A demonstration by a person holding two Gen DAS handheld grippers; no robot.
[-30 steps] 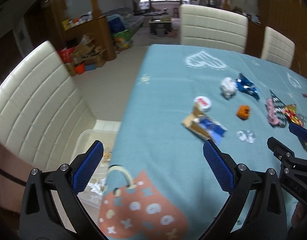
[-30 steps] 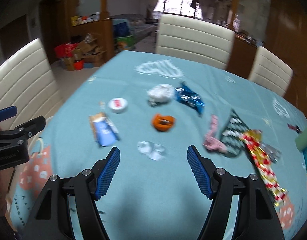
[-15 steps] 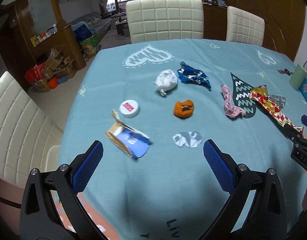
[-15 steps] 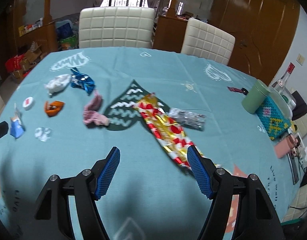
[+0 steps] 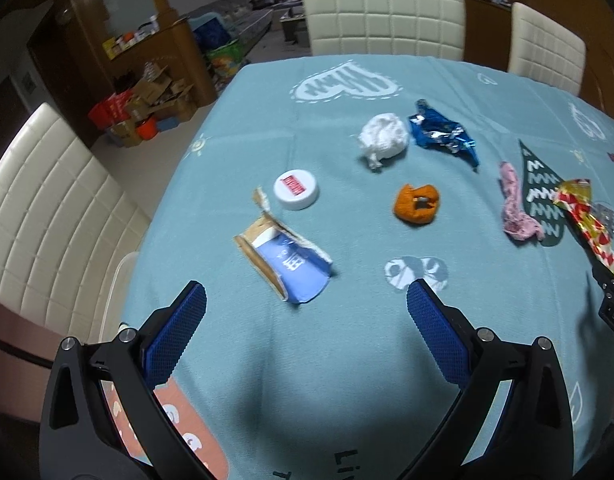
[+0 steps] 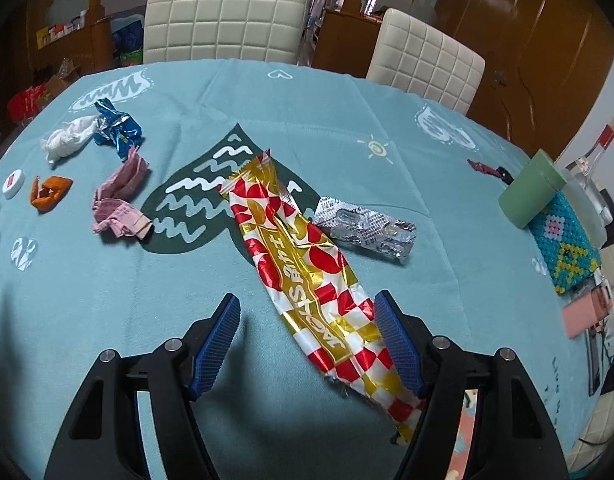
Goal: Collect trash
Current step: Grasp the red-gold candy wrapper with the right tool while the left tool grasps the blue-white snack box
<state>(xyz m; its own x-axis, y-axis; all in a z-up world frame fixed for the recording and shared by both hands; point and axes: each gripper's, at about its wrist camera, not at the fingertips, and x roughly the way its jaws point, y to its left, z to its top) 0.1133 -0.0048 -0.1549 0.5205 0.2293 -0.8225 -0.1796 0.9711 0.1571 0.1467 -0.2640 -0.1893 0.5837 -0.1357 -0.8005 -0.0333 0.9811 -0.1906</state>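
Left wrist view: the left gripper (image 5: 305, 312) hung over a teal tablecloth (image 5: 247, 120), jaws wide apart with nothing between them. A torn blue-and-brown paper packet (image 5: 285, 266) lay flat just beyond the jaws, slightly left of centre. Farther out sat a white cap (image 5: 296, 190) with a red label, an orange scrap (image 5: 417, 204), a crumpled white tissue (image 5: 385, 138) and a blue foil wrapper (image 5: 443, 136) just right of the tissue. A pink crumpled paper (image 5: 515, 208) lay at the right.

Right wrist view: the right gripper (image 6: 307, 338) pointed down at a long red, white and gold foil wrapper (image 6: 303, 268), flattened and glossy, lying diagonally from far left to near right. Its near end ran between the jaws, close against the right finger (image 6: 395, 344), well clear of the left one. The jaws were closing but not yet pressing on it. A silver blister pack (image 6: 367, 234) lay just right of the wrapper; a green cup (image 6: 533, 194) stood at the far right.
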